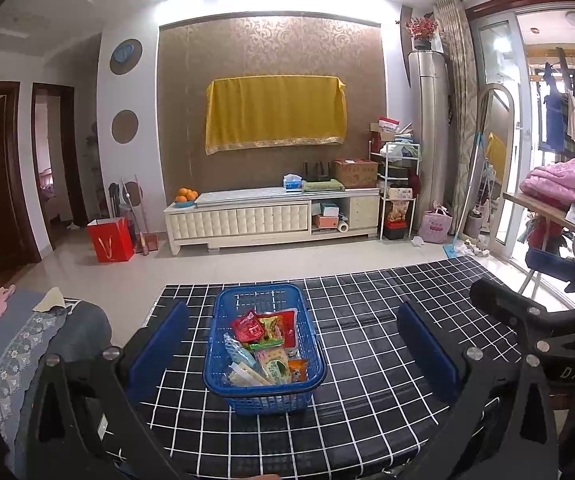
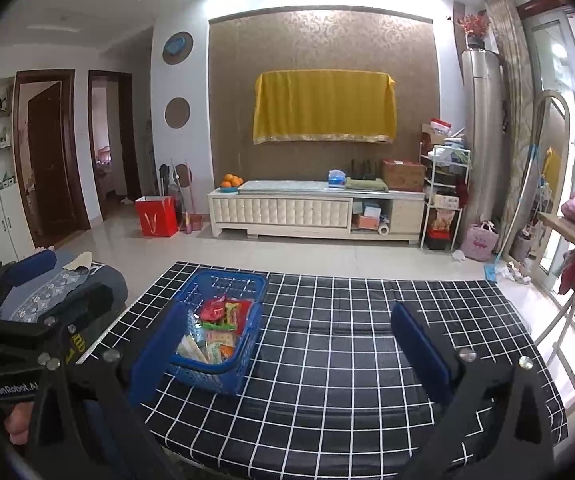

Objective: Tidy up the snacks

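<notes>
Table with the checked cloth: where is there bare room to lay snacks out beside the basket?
The checked table is bare to the right of the blue basket, out to its right edge, and along the near edge in front of the basket. The basket itself is crowded with snack packets. Left of it only a narrow strip remains before the sofa arm. Both tools are open and empty.

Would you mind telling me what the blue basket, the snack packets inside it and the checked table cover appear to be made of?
The blue basket looks like moulded plastic: its walls are an open lattice with a smooth rim. The snack packets seem to be glossy plastic film, printed, crinkled and catching the light. The checked table cover has a slight sheen, so perhaps oilcloth or vinyl, though woven cloth cannot be ruled out.
</notes>
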`<state>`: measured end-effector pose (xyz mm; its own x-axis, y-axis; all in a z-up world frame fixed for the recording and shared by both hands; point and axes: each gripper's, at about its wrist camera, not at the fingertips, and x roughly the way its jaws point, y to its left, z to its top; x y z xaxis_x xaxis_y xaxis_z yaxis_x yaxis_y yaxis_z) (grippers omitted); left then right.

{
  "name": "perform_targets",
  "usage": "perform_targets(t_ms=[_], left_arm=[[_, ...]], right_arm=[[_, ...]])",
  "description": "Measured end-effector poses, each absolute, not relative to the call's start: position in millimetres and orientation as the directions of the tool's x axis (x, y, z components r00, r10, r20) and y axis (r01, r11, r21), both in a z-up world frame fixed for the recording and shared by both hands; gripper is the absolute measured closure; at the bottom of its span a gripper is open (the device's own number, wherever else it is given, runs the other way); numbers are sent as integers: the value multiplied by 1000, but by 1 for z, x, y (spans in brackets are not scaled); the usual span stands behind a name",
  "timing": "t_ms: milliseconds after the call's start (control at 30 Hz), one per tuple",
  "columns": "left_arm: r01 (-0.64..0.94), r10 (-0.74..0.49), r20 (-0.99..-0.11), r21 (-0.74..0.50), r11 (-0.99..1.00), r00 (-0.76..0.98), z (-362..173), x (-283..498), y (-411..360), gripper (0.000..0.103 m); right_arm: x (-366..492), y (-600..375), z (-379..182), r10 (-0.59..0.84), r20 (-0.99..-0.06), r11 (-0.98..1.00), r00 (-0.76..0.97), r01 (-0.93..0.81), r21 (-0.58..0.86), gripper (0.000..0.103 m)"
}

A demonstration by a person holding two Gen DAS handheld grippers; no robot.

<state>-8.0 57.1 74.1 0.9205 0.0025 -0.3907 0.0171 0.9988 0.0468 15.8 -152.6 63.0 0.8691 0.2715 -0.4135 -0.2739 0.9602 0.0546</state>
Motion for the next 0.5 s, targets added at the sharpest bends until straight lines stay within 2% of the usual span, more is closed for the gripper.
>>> perform_targets(t_ms=[500], left_arm=[[11,10,-391,52,999,920,71,-6,56,0]], right_arm=[[21,-150,58,270,-438,960,857,-273,59,0]])
